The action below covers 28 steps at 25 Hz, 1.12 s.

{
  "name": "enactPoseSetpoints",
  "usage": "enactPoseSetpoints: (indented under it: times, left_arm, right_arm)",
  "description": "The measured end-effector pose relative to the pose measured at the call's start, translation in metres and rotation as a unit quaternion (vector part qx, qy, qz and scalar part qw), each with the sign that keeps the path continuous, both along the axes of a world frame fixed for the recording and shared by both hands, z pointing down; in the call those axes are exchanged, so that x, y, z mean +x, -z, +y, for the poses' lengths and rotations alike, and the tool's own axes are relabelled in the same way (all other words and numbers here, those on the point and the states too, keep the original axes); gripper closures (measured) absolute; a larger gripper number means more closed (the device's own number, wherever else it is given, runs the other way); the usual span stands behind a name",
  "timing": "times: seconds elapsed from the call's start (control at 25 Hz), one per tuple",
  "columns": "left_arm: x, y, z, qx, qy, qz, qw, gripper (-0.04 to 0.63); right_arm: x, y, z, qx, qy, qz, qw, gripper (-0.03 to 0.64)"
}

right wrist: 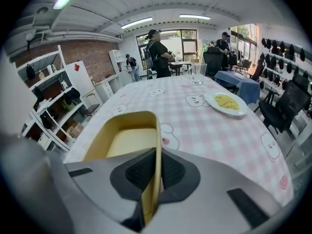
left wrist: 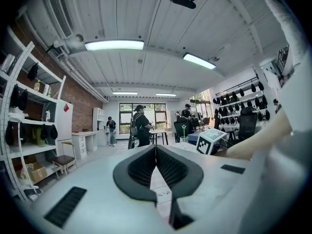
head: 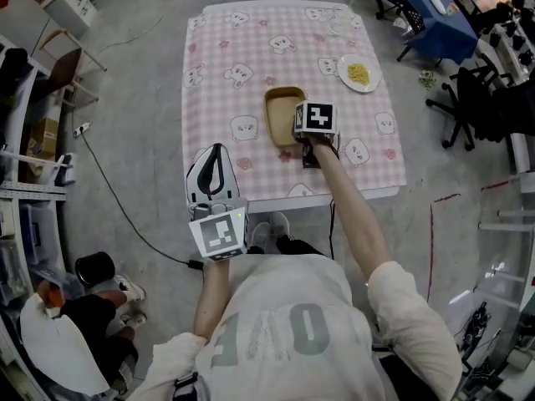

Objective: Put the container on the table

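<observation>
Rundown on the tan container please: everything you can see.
The container is a tan, rounded-rectangular tub, plastic by the look, open-topped, empty and upright. The right gripper is shut on its right-hand wall. It is low over the pink checked table; whether its base touches it can't be told.

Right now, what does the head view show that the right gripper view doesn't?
Only the head view shows the left gripper, held near the person's body, and both of the person's arms. Only the right gripper view shows the right gripper with its jaws closed on the side wall of the container. Both show the container, the plate of yellow food and the pink checked tablecloth.
</observation>
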<state>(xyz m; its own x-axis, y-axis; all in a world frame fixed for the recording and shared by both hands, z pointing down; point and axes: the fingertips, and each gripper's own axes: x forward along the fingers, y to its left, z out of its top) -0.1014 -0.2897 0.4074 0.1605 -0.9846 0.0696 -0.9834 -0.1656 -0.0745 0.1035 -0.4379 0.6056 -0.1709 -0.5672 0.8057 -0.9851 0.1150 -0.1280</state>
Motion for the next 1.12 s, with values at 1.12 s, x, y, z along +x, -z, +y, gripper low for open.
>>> enactPoseSetpoints:
  times: [1.12]
  left_arm:
    - [-0.001, 0.001, -0.007, 0.002, -0.003, 0.005, 1.0, 0.568]
  right_arm:
    - [-0.017, -0.001, -0.004, -0.001, 0.003, -0.065, 0.998, 0.434]
